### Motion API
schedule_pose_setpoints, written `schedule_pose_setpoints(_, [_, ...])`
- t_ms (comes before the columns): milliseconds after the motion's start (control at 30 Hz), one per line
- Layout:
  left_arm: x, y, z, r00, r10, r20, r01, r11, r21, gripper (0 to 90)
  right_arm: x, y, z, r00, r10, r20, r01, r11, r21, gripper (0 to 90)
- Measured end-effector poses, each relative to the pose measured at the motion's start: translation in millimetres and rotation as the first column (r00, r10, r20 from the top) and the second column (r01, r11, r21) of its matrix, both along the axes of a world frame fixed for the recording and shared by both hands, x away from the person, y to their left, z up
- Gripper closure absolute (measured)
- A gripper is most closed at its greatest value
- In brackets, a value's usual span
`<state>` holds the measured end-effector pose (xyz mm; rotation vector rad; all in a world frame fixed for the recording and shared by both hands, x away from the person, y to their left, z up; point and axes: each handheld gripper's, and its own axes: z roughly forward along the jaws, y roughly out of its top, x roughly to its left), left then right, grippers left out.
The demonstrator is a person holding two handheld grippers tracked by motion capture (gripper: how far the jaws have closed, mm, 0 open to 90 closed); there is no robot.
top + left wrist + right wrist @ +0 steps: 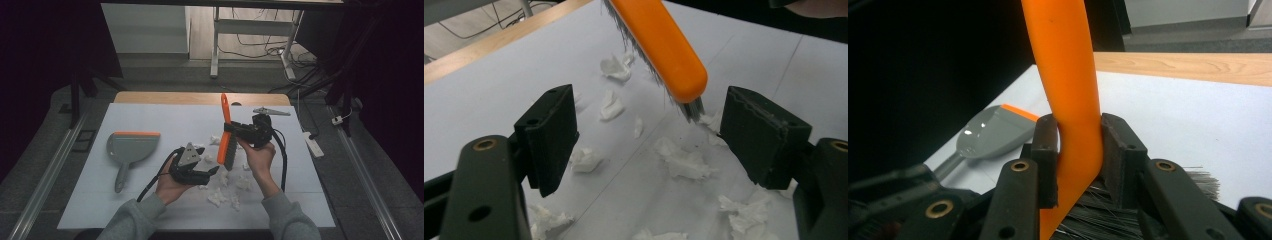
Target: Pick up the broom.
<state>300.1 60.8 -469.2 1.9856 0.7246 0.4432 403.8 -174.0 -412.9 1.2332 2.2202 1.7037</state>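
My right gripper (239,131) sits on the right half of the table (150,120), with the brush (226,131) clamped between its jaws where the handle meets the head; the handle points toward the far edge and the bristles hang toward me. My left gripper (212,170) lies nearer to me and left of the brush, its jaws apart, with the brush's tip just ahead between them. Paper scraps (224,196) lie scattered on the table under and around both grippers, most of them near my edge. The dustpan (129,149) rests well apart on the left, handle toward me.
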Motion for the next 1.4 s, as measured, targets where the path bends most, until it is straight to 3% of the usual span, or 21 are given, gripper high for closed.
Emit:
schedule_pose_setpoints(300, [8.0, -3.1, -7.6, 0.9992, 0.034, -0.022, -0.034, 0.9991, -0.027, 24.3, -12.3, 19.2, -11.6, 0.9995, -0.032, -0.001, 0.032, 0.9927, 0.116, 69.5])
schedule_pose_setpoints(467, [12.6, -4.4, -14.7, 0.9977, 0.059, -0.033, -0.061, 0.9970, -0.047, 27.7, -19.1, 28.1, -15.7, 0.9993, -0.039, -0.002, 0.039, 0.9881, 0.149, 69.5])
schedule_pose_setpoints(633, [16.5, -4.0, -19.3, 0.9964, 0.072, -0.046, -0.073, 0.9969, -0.030, 31.7, -22.7, 30.2, -17.9, 0.9989, -0.046, -0.006, 0.046, 0.9812, 0.187, 69.5])
schedule_pose_setpoints(700, [18.0, -2.0, -20.3, 0.9956, 0.082, -0.047, -0.084, 0.9956, -0.042, 36.5, -23.8, 32.0, -20.0, 0.9986, -0.053, -0.005, 0.053, 0.9805, 0.189, 69.5])
schedule_pose_setpoints(833, [20.1, 2.6, -20.4, 0.9954, 0.084, -0.046, -0.087, 0.9941, -0.065, 47.1, -24.1, 30.1, -25.8, 0.9968, -0.073, -0.031, 0.079, 0.9687, 0.235, 69.5])
schedule_pose_setpoints(933, [21.9, 4.8, -20.3, 0.9947, 0.089, -0.052, -0.093, 0.9927, -0.078, 65.1, -24.8, 30.2, -27.9, 0.9962, -0.081, -0.031, 0.086, 0.9652, 0.247, 69.5])
schedule_pose_setpoints(967, [22.7, 6.2, -20.1, 0.9946, 0.087, -0.056, -0.091, 0.9926, -0.081, 65.1, -24.8, 30.2, -27.9, 0.9962, -0.081, -0.031, 0.086, 0.9652, 0.247, 69.5])
schedule_pose_setpoints(1033, [23.9, 8.5, -19.7, 0.9926, 0.105, -0.061, -0.110, 0.9909, -0.079, 75.2, -25.9, 31.0, -27.7, 0.9962, -0.084, -0.022, 0.087, 0.9651, 0.247, 69.5])
schedule_pose_setpoints(1133, [26.2, 14.5, -18.8, 0.9916, 0.108, -0.072, -0.114, 0.9900, -0.083, 78.1, -27.7, 32.2, -27.2, 0.9965, -0.082, -0.016, 0.083, 0.9648, 0.250, 69.5])
schedule_pose_setpoints(1267, [23.7, 16.0, -17.4, 0.9932, 0.110, -0.038, -0.112, 0.9915, -0.065, 80.1, -27.7, 32.8, -27.2, 0.9980, -0.063, -0.012, 0.064, 0.9624, 0.264, 69.4])
schedule_pose_setpoints(1400, [25.7, 19.2, -17.4, 0.9939, 0.093, -0.060, -0.096, 0.9935, -0.060, 80.1, -24.9, 32.8, -28.0, 0.9984, -0.047, -0.033, 0.054, 0.9656, 0.254, 68.9])
